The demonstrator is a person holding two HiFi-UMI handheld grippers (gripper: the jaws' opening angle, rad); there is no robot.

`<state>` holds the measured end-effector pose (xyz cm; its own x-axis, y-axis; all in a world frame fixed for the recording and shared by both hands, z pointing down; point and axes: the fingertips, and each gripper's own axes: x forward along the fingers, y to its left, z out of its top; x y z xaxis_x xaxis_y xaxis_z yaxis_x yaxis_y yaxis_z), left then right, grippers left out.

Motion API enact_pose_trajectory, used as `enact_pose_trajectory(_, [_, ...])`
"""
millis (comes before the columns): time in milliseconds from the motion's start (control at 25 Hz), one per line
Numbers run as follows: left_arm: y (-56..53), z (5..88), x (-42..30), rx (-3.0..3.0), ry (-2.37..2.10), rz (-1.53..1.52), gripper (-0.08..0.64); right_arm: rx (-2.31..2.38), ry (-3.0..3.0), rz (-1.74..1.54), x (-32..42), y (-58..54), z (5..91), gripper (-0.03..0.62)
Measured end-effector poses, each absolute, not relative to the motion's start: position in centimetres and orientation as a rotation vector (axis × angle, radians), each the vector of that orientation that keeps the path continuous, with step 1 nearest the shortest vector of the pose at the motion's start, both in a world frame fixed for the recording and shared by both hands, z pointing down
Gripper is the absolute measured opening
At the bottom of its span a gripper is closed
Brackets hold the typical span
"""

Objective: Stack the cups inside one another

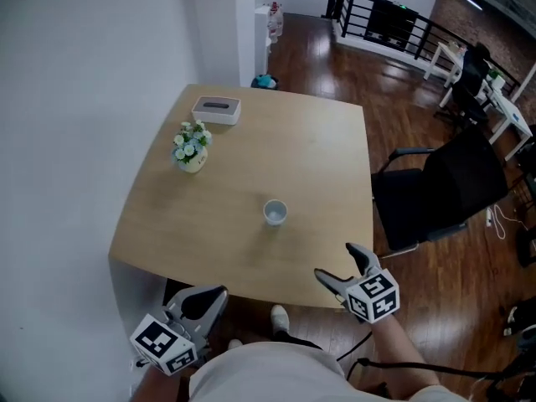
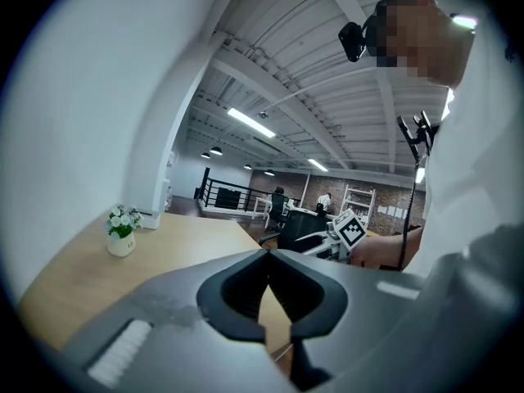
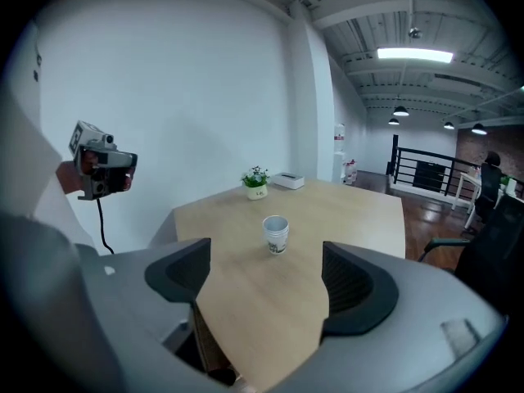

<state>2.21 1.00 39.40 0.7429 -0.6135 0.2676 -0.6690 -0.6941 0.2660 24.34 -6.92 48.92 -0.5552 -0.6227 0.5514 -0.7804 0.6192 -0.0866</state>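
On the desk: the cup stands upright near the middle of the desk, mouth up. It is well apart from the plant and the box at the far left.
Cup count: you have only this one white cup in view. Faint rings under its rim in the right gripper view may be other cups nested inside, but I cannot tell this surely.
Right gripper: the right gripper is released, its jaws stand wide apart and nothing is between them. It hangs at the near desk edge, on your right side.
Left gripper: the left gripper is clenched, its jaw tips meet on nothing. You hold it low, before the near edge on your left, and its own view looks across to the right gripper, not at the cup.
Direction: from the right gripper the cup lies ahead over the desk and somewhat to your left. In that gripper's view it shows far off, almost in the centre of the gap between the jaws.
Nearer hand: I judge the right one, since it is closer to the cup and points at it.
Long axis: it is vertical, so you would come from the side with one jaw on each side of the wall.
Task state: no second loose cup is visible, so the stacking seems to be either done or not under way.
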Motion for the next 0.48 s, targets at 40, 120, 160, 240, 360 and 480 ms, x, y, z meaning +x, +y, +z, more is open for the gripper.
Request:
enact_pose_trajectory(40, [1.5,39.2,1.8,2.607,-0.982,0.217,-0.009,1.124,-2.369,0.451,24.2,-5.5,48.4,0.422])
enact_pose_trajectory(120, [2.7,39.1,0.8,2.613,-0.958,0.201,-0.009,1.157,-2.37,0.467,23.8,-2.8,47.5,0.425])
enact_pose_trajectory(160, [3.4,39.2,0.3,2.614,-0.941,0.196,-0.009,1.171,-2.375,0.486,23.5,-1.5,47.2,0.426])
enact_pose_trajectory(240, [4.7,39.6,-0.7,2.615,-0.908,0.19,-0.009,1.205,-2.381,0.527,22.9,1.0,46.6,0.426])
enact_pose_trajectory(360, [6.3,40.0,-2.2,2.621,-0.872,0.183,-0.009,1.269,-2.327,0.491,22.1,4.4,46.1,0.436])
enact_pose_trajectory(480, [7.7,40.4,-3.5,2.625,-0.85,0.165,-0.009,1.292,-2.275,0.43,20.8,7.6,45.7,0.442])
